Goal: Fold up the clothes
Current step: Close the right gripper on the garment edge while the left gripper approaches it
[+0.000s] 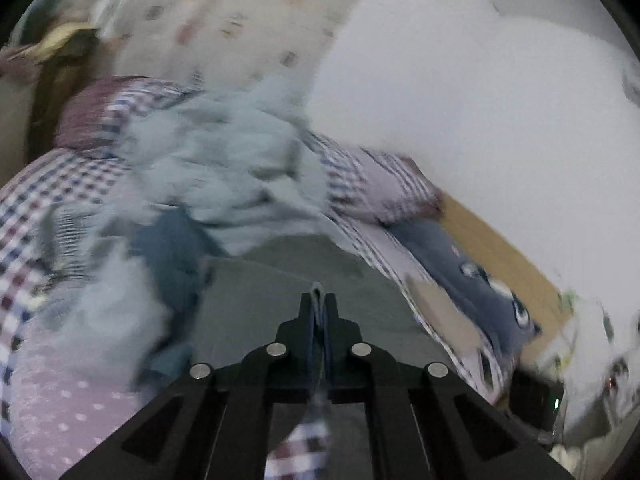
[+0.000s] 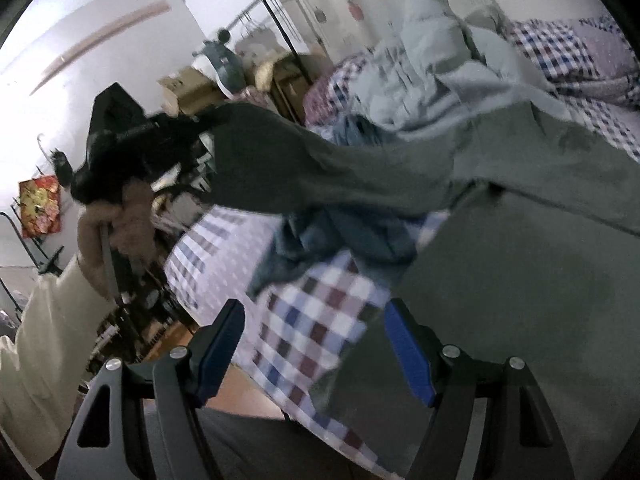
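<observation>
Tension matters: left gripper [image 1: 319, 312] is pinching what looks like the sleeve end of the grey-green garment [image 2: 500, 280] (blurred), stretching it over the checked bedding [image 2: 320, 320]; right gripper [image 2: 316, 344] is hanging spread, holding nothing.

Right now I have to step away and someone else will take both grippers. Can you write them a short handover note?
Left gripper: shut on an edge of the grey-green garment, holding its sleeve end stretched out in the air.
Right gripper: open, empty, hovering at the bed edge beside the garment's body.
Garment: partly lifted, its body draped over the checkered bedspread, on top of a blue garment. A pale blue-grey pile lies further up the bed.
Done: no finished fold is visible.
Left: probably grip the opposite edge with the right gripper, spread the garment flat, fold it, then deal with the other clothes.
</observation>
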### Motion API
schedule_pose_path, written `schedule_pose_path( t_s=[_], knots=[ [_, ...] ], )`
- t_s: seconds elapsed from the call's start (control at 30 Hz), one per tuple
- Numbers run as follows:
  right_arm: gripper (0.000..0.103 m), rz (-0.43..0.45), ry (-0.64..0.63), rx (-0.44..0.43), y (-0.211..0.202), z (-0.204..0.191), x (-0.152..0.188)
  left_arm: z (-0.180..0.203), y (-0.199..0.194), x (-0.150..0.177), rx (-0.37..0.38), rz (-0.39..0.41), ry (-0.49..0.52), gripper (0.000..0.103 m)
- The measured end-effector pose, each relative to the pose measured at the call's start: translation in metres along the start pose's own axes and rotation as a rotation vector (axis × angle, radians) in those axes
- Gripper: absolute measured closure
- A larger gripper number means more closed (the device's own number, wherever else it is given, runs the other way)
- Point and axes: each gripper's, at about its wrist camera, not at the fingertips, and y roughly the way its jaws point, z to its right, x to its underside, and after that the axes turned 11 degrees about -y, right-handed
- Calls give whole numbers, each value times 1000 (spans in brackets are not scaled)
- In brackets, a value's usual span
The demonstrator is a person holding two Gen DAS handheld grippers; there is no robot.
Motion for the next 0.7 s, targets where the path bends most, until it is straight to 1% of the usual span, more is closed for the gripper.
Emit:
schedule_pose_path(
  t_s=[0.07, 0.17, 0.3, 0.37, 0.53, 0.6, 0.67, 0.7],
  knots=[
    [27, 35, -2, -7, -7, 1, -8, 29, 19, 13, 15, -62, 54, 101],
    [27, 79, -6, 8, -17, 6, -17, 63, 55, 36, 36, -158, 113, 101],
    [27, 109, 6, 46, -24, 21, -18, 95, 96, 64, 62, -258, 164, 101],
    [27, 114, 7, 70, -24, 29, -15, 107, 112, 74, 80, -295, 174, 101],
    [27, 116, 26, 138, -22, 58, -6, 131, 137, 91, 109, -354, 180, 101],
    [30, 124, 63, 150, -24, 73, -2, 135, 149, 95, 114, -378, 172, 101],
    [44, 124, 103, 154, -25, 87, 4, 137, 161, 99, 118, -395, 166, 101],
    [47, 121, 124, 152, -24, 94, 7, 137, 168, 101, 116, -400, 159, 101]
  ],
)
